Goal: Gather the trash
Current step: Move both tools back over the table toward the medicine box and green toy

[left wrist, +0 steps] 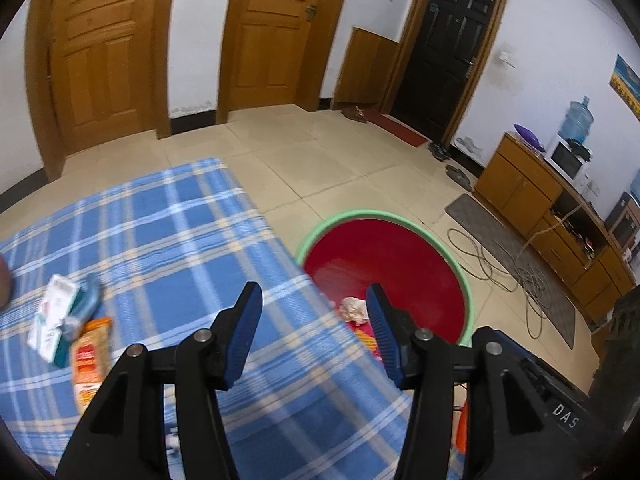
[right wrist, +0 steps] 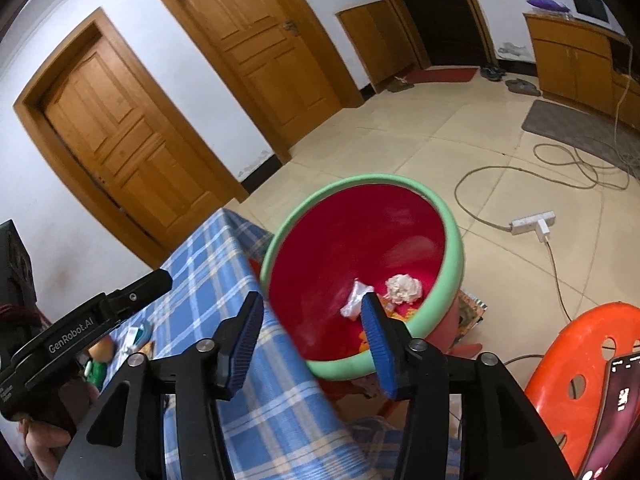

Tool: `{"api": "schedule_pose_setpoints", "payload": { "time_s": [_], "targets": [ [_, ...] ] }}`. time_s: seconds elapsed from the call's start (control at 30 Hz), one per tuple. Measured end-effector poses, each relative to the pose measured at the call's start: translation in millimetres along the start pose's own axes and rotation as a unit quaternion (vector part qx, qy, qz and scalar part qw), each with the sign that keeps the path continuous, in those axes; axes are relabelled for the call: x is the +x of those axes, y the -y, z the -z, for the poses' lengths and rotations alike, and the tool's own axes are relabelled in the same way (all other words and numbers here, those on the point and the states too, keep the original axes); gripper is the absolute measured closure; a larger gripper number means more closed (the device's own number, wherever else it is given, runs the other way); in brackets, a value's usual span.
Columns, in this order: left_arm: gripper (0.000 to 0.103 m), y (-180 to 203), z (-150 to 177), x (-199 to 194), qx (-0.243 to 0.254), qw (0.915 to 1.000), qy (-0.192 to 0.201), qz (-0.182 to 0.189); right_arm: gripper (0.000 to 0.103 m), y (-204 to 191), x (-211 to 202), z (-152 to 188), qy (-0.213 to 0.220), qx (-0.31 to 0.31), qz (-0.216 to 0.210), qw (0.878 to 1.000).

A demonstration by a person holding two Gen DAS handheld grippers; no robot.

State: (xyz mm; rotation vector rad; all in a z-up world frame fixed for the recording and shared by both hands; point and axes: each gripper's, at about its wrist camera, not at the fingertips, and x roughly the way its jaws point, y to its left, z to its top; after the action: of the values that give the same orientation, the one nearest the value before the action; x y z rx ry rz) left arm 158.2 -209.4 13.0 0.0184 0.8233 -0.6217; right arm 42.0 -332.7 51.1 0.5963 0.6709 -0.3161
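Right gripper [right wrist: 312, 320] hangs spread and empty above the checked blue cloth [right wrist: 208, 264], left gripper [left wrist: 314, 312] likewise parted, nothing between the pads; past the table edge sits the red basin [right wrist: 452, 240] with its green rim, crumpled paper [right wrist: 403, 288] inside, wrappers [left wrist: 60, 316] on the cloth, beige tiled floor [left wrist: 320, 160] beyond

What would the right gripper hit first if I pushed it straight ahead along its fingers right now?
Probably the basin. The open, empty right gripper points down into its red inside, toward the white wrapper near the crumpled tissue. Depth is unclear; the near green rim might come first.
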Motion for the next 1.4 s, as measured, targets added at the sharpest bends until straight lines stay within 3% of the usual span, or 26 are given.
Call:
{"api": "schedule_pose_setpoints", "payload": {
  "time_s": [0.47, 0.9, 1.17, 1.3, 1.4],
  "targets": [
    [0.049, -89.3, 6.1, -49.8, -0.037, 0.9959, 0.026, -0.079, 0.042, -52.5, -3.1, 20.6, -0.015, -0.049, -0.015, 0.999],
    [0.044, -185.3, 22.6, -46.5, -0.061, 0.9850, -0.008, -0.162, 0.040, -72.9, 10.7, 34.1, -0.038, -0.069, -0.008, 0.997],
    [0.044, -215.8, 35.4, -25.6, -0.077, 0.9825, -0.041, -0.165, 0.040, -76.3, 25.0, 39.2, -0.055, -0.071, 0.003, 0.996],
    [0.036, -217.3, 41.7, -14.1, -0.074, 0.9829, -0.053, -0.160, 0.040, -76.5, 31.7, 41.9, -0.064, -0.070, 0.006, 0.995],
    [0.036, -218.4, 44.1, -5.7, -0.068, 0.9825, -0.062, -0.162, 0.040, -77.5, 34.5, 43.0, -0.068, -0.071, 0.008, 0.995]
  ]
}}
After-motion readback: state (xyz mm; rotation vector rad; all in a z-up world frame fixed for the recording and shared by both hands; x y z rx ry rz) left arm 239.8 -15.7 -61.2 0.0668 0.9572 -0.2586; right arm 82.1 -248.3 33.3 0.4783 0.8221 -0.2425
